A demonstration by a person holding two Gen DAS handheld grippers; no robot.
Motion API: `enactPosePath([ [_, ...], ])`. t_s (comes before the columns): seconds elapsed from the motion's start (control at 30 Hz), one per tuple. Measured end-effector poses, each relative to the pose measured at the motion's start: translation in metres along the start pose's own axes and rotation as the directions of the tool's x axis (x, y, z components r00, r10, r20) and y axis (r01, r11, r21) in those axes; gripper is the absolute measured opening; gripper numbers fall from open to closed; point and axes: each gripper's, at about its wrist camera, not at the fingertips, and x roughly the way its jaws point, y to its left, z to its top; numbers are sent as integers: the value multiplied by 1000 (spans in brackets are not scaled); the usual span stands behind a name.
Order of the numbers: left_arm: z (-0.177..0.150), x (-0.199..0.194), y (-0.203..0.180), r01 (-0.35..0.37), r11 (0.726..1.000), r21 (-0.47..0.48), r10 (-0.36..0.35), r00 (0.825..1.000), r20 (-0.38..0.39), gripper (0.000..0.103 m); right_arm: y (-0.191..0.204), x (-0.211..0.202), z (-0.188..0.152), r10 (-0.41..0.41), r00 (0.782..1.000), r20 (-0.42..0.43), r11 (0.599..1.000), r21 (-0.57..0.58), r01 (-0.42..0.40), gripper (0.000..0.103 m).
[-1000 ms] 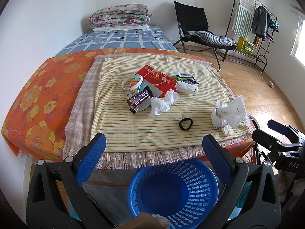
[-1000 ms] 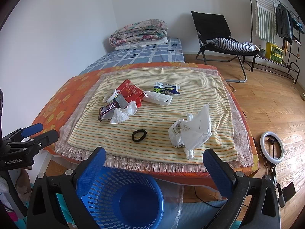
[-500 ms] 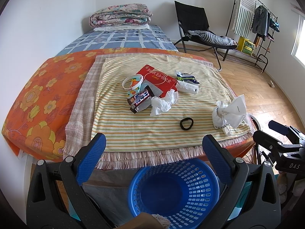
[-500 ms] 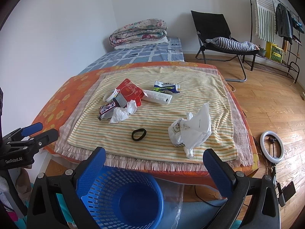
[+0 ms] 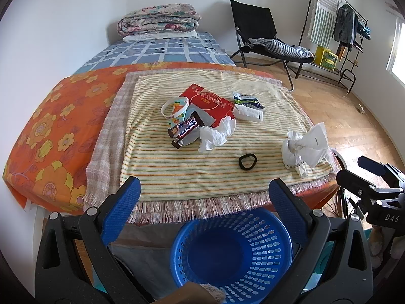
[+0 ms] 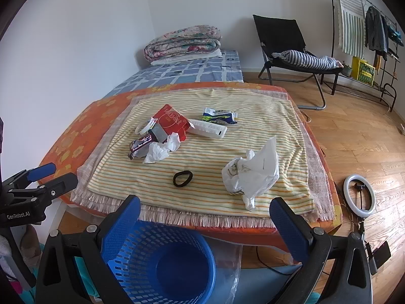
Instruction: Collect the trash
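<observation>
Both the left gripper (image 5: 202, 197) and right gripper (image 6: 203, 215) hang with jaws spread wide, touching nothing. The round blue plastic mesh basket (image 5: 231, 250) sits at six o'clock; the crumpled white plastic bag (image 6: 253, 172) lies at twelve o'clock on the striped yellow blanket (image 6: 210, 157).

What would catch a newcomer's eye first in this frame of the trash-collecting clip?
Most striking is the litter heaped mid-blanket on the bed: a red box, a crumpled tissue and wrappers. Nearer the bed's foot lie a crumpled white plastic bag and a black hair tie. A blue basket waits on the floor below, framed by the open left tongs.
</observation>
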Motion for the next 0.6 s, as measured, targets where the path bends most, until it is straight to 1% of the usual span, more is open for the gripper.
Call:
enactPosePath([
  [0.2, -7, 7, 4, 2, 1000, 11, -2, 1000, -23, 103, -2, -1, 2, -12, 1000, -2, 1000, 4, 12, 103],
  [0.43, 2, 11, -4, -16, 997, 72, 18, 1000, -26, 103, -6, 0, 3, -40, 999, -4, 999, 11, 40, 103],
  [0.6, 7, 21, -3, 13, 997, 79, -8, 998, -64, 103, -12, 1, 4, -59, 998, -3, 998, 22, 59, 103],
])
